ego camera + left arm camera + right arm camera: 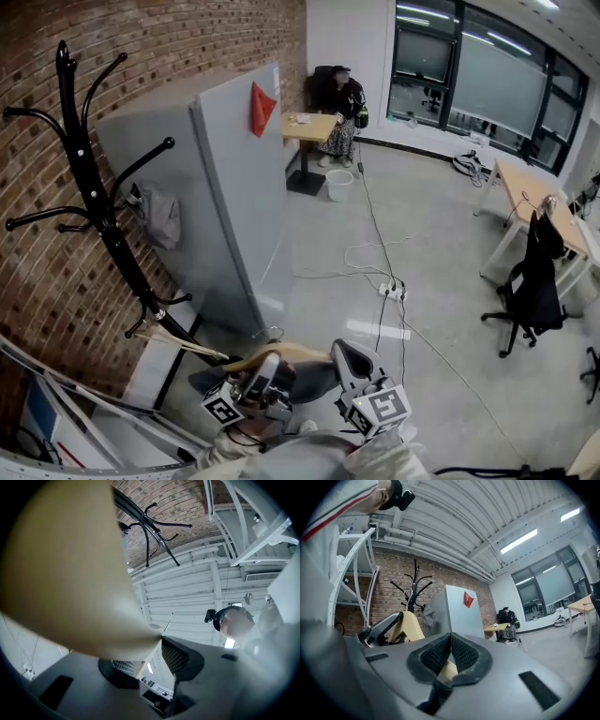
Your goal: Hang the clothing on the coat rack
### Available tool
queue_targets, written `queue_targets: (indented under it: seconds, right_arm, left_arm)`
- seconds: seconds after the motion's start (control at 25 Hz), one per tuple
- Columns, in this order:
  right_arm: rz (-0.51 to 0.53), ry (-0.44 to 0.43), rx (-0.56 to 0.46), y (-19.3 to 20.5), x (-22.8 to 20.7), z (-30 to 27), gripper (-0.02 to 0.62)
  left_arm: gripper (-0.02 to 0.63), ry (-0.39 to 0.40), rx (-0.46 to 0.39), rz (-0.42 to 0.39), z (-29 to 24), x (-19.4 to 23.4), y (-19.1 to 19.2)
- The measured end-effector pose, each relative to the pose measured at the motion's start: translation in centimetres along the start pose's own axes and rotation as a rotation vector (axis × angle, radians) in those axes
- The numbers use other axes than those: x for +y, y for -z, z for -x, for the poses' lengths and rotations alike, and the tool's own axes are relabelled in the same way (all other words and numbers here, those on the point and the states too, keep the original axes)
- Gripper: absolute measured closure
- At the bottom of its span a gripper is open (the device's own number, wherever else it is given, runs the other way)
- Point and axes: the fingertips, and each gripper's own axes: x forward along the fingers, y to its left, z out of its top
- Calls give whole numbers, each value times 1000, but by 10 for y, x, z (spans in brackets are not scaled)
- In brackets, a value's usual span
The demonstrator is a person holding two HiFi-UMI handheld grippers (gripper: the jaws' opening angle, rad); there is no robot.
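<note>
A pale tan curved wooden hanger (281,353) is held low in the head view, between the left gripper (265,368) and the right gripper (349,361). The left gripper's jaws are set wide, with the wooden hanger's broad body pinched between the ribbed pads. The right gripper's jaws are pressed nearly together on a thin edge of the wooden hanger. A limp grey garment (161,216) is seen hanging at a hook of the black metal coat rack (96,197), against the grey partition panel (234,187). The coat rack is stood before the red brick wall (187,56), well apart from both grippers.
</note>
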Motion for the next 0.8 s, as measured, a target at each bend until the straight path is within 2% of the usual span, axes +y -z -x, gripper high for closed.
queue_targets:
  seconds: [0.4, 0.8]
  right_arm:
    - [-1, -32, 17, 3, -1, -51, 571]
    - [-5, -173, 21, 6, -2, -112, 571]
  left_arm:
    - [476, -10, -21, -20, -6, 26, -35]
    - [474, -69, -109, -110, -4, 58, -71]
